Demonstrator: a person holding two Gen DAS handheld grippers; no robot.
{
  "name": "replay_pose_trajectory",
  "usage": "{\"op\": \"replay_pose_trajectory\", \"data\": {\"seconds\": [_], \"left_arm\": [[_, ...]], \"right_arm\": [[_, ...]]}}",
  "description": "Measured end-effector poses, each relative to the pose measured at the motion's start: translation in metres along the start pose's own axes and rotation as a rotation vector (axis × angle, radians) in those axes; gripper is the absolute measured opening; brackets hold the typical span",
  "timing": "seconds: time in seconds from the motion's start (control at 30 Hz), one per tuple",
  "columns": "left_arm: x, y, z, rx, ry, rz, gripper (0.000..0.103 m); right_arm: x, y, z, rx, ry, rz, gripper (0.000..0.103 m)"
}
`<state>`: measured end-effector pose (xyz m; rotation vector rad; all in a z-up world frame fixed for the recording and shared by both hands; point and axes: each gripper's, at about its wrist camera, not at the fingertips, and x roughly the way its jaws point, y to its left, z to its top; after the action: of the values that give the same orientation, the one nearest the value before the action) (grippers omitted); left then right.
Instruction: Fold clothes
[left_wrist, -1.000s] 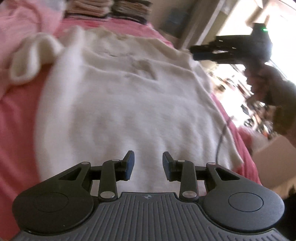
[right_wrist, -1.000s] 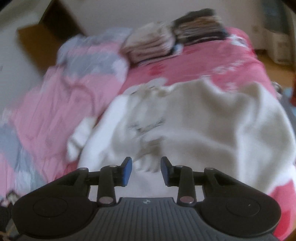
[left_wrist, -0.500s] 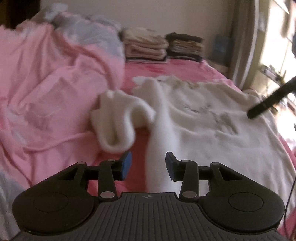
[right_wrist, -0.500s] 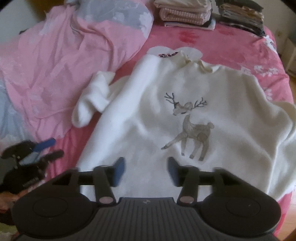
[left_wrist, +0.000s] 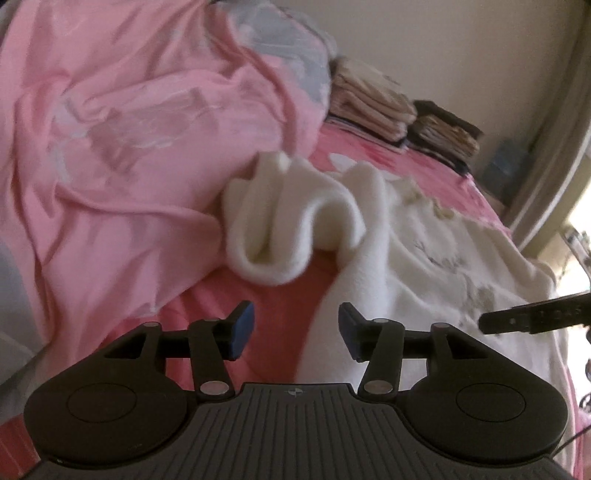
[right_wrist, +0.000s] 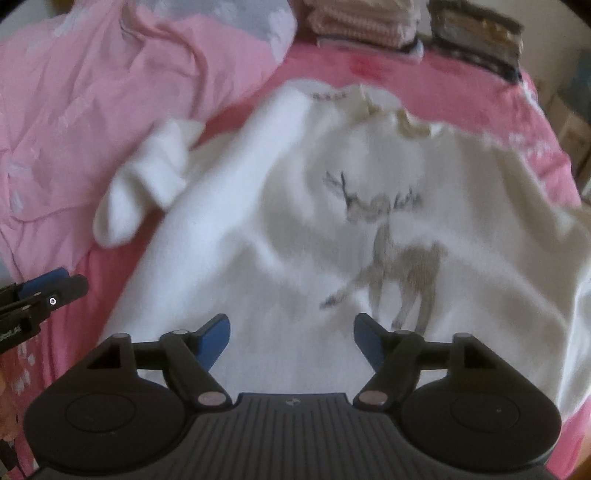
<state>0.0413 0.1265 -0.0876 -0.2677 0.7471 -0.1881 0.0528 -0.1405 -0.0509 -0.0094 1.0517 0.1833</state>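
A white sweater (right_wrist: 303, 229) with a grey deer print (right_wrist: 391, 251) lies flat, front up, on the pink bed. Its left sleeve (left_wrist: 288, 221) is bunched beside the body, cuff toward me; it also shows in the right wrist view (right_wrist: 147, 184). My left gripper (left_wrist: 291, 328) is open and empty, low over the bed just short of the cuff, at the sweater's left edge. My right gripper (right_wrist: 291, 339) is open and empty above the sweater's lower hem. Its finger shows in the left wrist view (left_wrist: 535, 317).
A rumpled pink quilt (left_wrist: 110, 147) fills the left of the bed. Two stacks of folded clothes (right_wrist: 362, 18) stand at the bed's far end, by the wall. The pink sheet (right_wrist: 480, 92) borders the sweater. Furniture stands at the right (left_wrist: 506, 170).
My left gripper has swung left from over the sweater body toward the bunched sleeve and come closer to it. Both grippers' jaws have opened wider. My right gripper moved lower over the hem.
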Motion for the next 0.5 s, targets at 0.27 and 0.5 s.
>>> {"op": "replay_pose_trajectory", "data": {"seconds": [0.27,0.5], "left_arm": [[0.003,-0.001,-0.002,-0.035,-0.008,0.006,0.053],[0.0,-0.005,-0.002,-0.031,-0.015,0.007,0.054]], "right_arm": [[0.004,-0.004,0.004,0.024,-0.025,0.032,0.079],[0.0,-0.011,0.003,0.057,-0.044,0.047,0.079]]}}
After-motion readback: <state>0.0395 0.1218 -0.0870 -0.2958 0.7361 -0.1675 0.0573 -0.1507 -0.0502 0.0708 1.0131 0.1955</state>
